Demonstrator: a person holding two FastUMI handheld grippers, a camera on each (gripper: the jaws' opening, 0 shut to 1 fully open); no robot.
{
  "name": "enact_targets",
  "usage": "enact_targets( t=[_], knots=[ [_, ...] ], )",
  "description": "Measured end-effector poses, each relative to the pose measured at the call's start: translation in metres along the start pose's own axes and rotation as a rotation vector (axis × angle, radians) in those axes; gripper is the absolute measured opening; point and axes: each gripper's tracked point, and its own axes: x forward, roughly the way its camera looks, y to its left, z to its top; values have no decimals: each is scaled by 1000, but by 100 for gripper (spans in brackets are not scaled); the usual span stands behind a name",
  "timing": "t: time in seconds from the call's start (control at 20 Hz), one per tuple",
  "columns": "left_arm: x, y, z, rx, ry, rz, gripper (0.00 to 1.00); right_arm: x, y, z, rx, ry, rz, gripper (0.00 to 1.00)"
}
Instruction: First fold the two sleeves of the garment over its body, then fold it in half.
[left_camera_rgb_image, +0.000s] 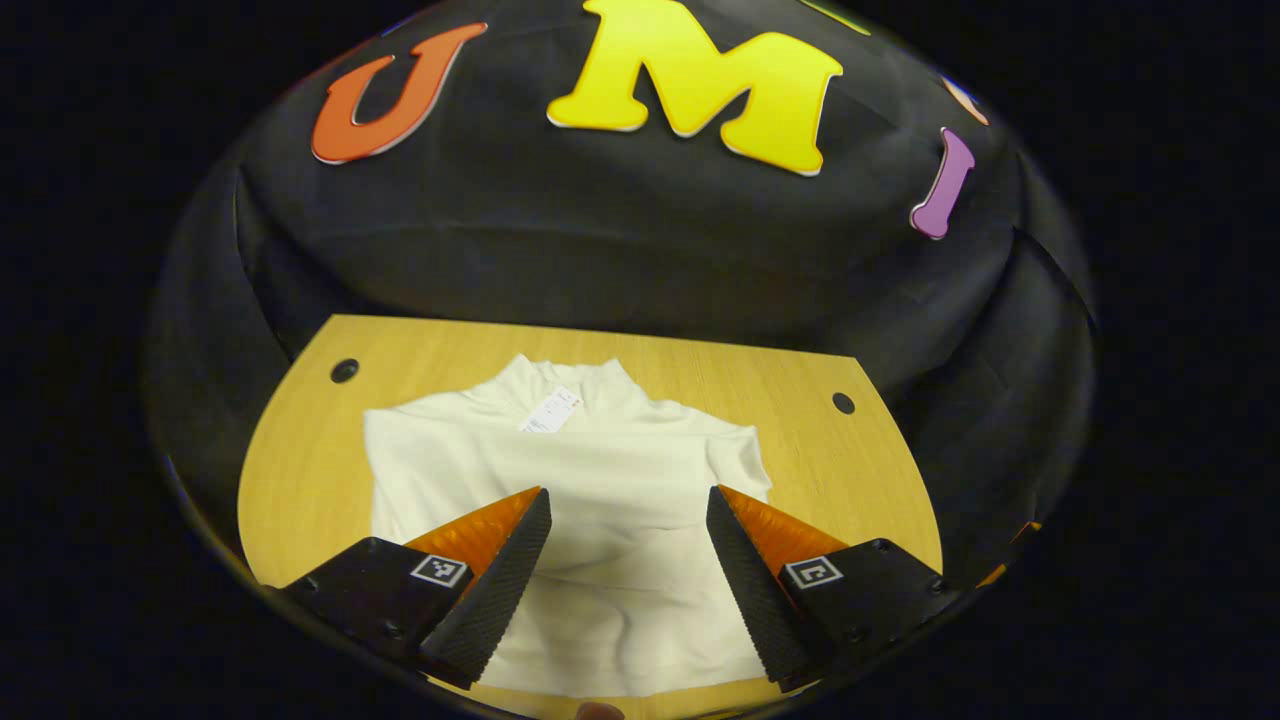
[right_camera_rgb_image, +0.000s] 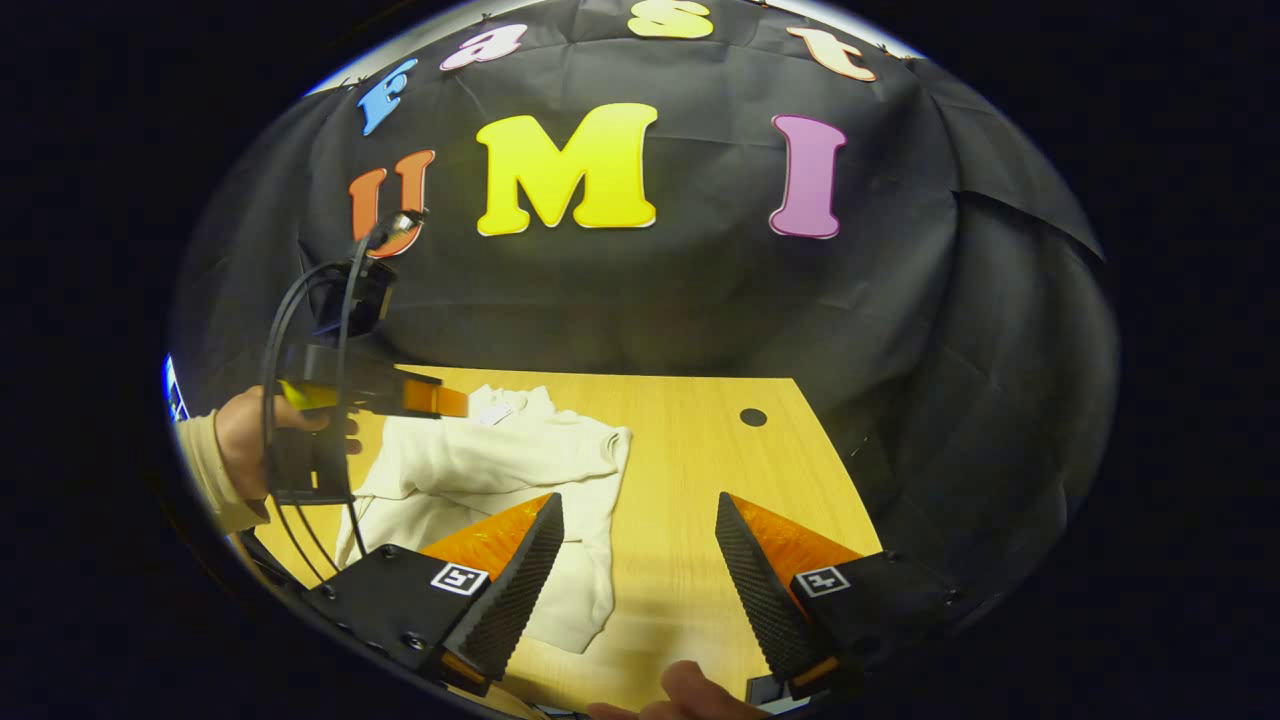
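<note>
In the left gripper view, the left gripper (left_camera_rgb_image: 628, 500) hangs above the table with its two fingers spread wide and nothing between them. Seen through the gap and on toward 12 o'clock lies the white garment (left_camera_rgb_image: 590, 470), flat on the wooden table (left_camera_rgb_image: 300, 450), its collar pointing away at 12 o'clock with a small paper tag (left_camera_rgb_image: 551, 411) lying on it. The sleeves look already folded in, so the garment forms a roughly square shape. Its near hem runs under the fingers at 6 o'clock. Two dark round holes sit in the table top, one at 10 o'clock (left_camera_rgb_image: 344, 371) and one at 2 o'clock (left_camera_rgb_image: 843, 403).

In the right gripper view, the right gripper (right_camera_rgb_image: 638, 510) also stands spread, empty, over bare wood. The garment (right_camera_rgb_image: 500, 470) lies toward 9 and 10 o'clock from it, its nearest edge passing behind the left-hand finger (right_camera_rgb_image: 520, 580); the right-hand finger is well apart from the cloth. Farther off at 9 o'clock, a hand (right_camera_rgb_image: 250, 440) in a pale sleeve (right_camera_rgb_image: 205, 470) holds the left gripper (right_camera_rgb_image: 440, 400) above the far side of the garment, with black cables (right_camera_rgb_image: 290, 330) looping up from it. I cannot tell from here how that gripper's fingers stand. One hole (right_camera_rgb_image: 753, 417) shows in the table (right_camera_rgb_image: 700, 450) at 1 o'clock. A fingertip (right_camera_rgb_image: 690, 685) shows at 6 o'clock.
</note>
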Motion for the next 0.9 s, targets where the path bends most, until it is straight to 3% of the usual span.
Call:
enact_targets(
  t=[0.15, 0.35, 0.7, 0.9],
  knots=[
    [-43, 51, 17, 32, -142, 70, 99, -2, 29, -7, -30, 11, 26, 96],
    [-91, 115, 3, 42, -209, 138, 99, 6, 64, -26, -75, 41, 49, 96],
    [-99, 183, -108, -106, -6, 228, 99, 29, 102, -83, -129, 163, 63, 96],
    [-96, 198, -181, -186, 161, 244, 99, 42, 100, -129, -111, 291, 41, 96]
  ],
)
